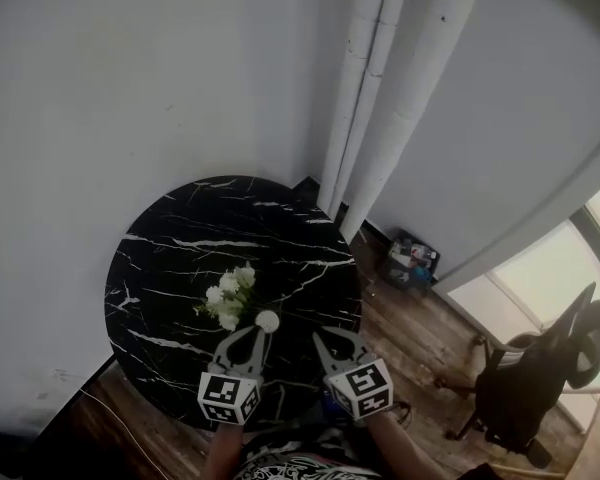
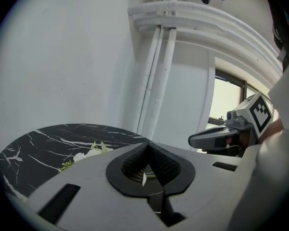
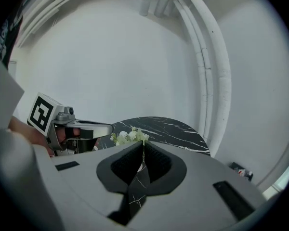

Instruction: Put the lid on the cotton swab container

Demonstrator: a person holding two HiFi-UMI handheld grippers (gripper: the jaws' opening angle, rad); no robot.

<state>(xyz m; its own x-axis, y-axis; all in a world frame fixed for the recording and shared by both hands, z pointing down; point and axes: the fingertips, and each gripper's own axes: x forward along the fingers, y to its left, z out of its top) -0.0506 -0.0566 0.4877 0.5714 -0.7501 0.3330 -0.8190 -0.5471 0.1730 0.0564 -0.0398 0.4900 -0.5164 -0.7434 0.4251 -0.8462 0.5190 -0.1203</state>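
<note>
Pinching lid (image 1: pixel 267 320) by its edge, L gripper (image 1: pixel 261 332) has jaws closed on it. Its own view shows only a thin white sliver caught low betw. the black pads; head view shows a small white round disc at the tips. Lid is over near part of table (image 1: pixel 170 268), just beside flowers (image 1: pixel 230 293), on their near-right side; can't tell if it touches the top. R gripper (image 1: pixel 321 341) has jaws together w/ nothing betw. them, only table veining seen through the slit. It sits beside L gripper, apart from it, both pointing away from the person, tips angled slightly toward each other. Table is round, black marble w/ white veins, set by white pipes (image 1: pixel 380 88) in the wall corner. Dark chair (image 1: pixel 540 358) stands on wood floor, far right.
</note>
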